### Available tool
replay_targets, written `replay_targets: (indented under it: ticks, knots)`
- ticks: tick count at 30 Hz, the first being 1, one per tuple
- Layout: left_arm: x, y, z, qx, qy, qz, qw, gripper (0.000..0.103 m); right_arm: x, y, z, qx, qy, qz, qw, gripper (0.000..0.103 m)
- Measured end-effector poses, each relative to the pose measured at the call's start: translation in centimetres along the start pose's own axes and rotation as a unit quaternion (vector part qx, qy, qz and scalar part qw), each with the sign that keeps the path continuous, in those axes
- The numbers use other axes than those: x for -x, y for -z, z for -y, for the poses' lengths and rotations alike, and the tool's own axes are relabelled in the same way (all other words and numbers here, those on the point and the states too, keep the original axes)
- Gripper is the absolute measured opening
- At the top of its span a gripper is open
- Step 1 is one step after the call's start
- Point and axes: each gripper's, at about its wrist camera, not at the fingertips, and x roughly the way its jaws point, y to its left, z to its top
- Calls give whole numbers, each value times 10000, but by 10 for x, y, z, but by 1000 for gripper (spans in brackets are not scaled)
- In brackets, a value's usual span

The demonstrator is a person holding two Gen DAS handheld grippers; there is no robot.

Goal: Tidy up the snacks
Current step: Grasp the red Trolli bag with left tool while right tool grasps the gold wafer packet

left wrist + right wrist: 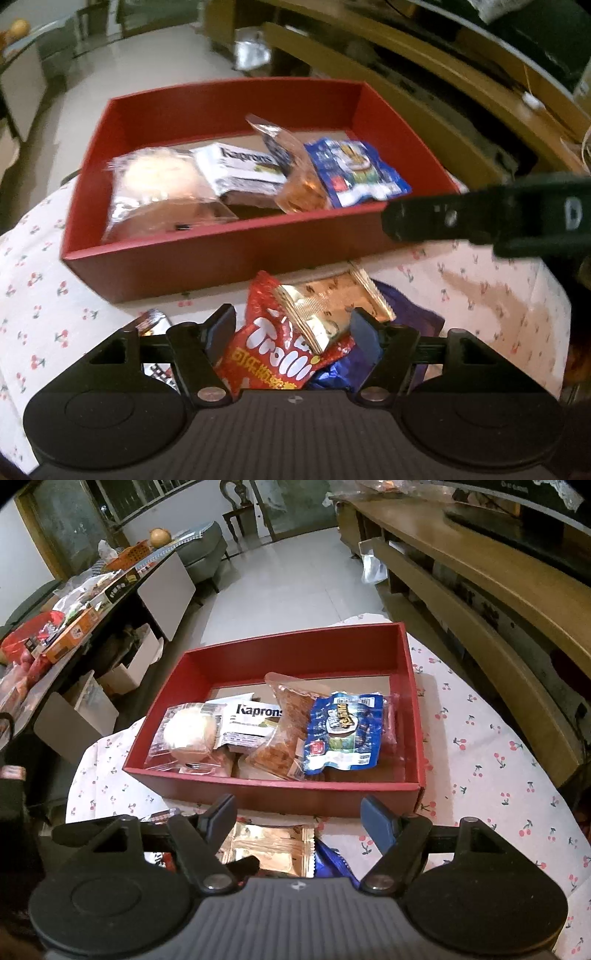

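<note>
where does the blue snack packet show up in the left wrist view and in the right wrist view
Left wrist: the blue snack packet lies right of centre, in the red box's right end.
Right wrist: the same packet lies centre, in the box's right half.
Shared landmark: the Kaprons packet, to its left in both.

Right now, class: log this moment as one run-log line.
left claw: open, around gold packet | right claw: open, empty | red box: four snacks inside
</note>
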Motion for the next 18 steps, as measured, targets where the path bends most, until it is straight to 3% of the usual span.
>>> replay_targets:
  ticks: [6,14,18]
  knots:
    - [1,15,10,-229,45,-147,9996,76,-1,0,9,-141,-40,-116,9998,80]
    - [-5,38,25,-381,-262,-347,9983,78,-6,7,2,82,-61,-283,9995,80]
    - [-1,36,20,-216,-391,-353,9984,62,-13,8,-2,191,-41,-397,9990,80]
